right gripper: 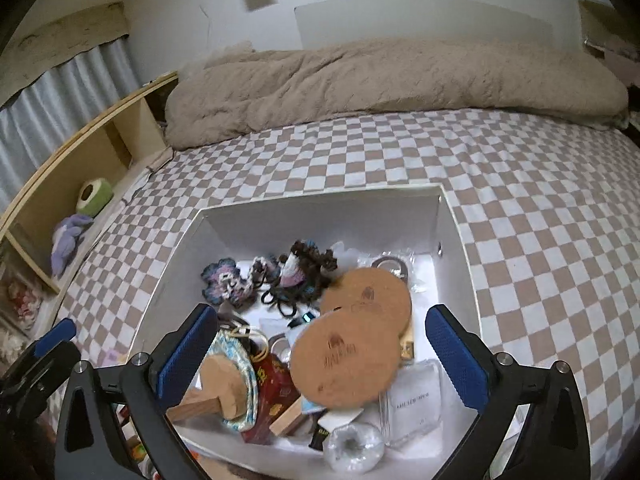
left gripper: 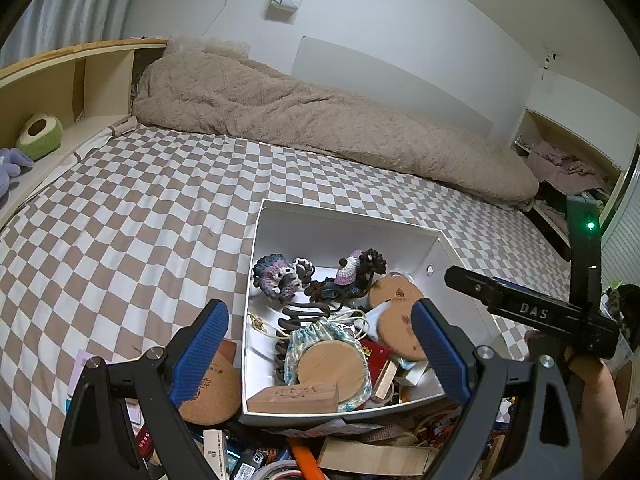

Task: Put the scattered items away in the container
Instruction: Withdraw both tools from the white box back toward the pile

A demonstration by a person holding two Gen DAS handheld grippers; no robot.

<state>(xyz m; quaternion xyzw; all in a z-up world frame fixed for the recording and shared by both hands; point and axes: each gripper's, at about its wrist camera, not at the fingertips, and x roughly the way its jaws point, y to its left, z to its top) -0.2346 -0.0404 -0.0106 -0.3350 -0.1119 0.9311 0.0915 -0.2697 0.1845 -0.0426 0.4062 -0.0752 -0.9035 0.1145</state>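
Right wrist view: right gripper [right gripper: 326, 360] tilted down, jaws apart, over white box [right gripper: 456, 248] holding cork discs [right gripper: 344, 364]; left gripper [left gripper: 320, 354] likewise apart

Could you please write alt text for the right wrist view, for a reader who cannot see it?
The open right gripper hovers over a white box on a checkered bed, nothing between its blue pads. Inside lie two round cork mats, crocheted pieces and small clutter.
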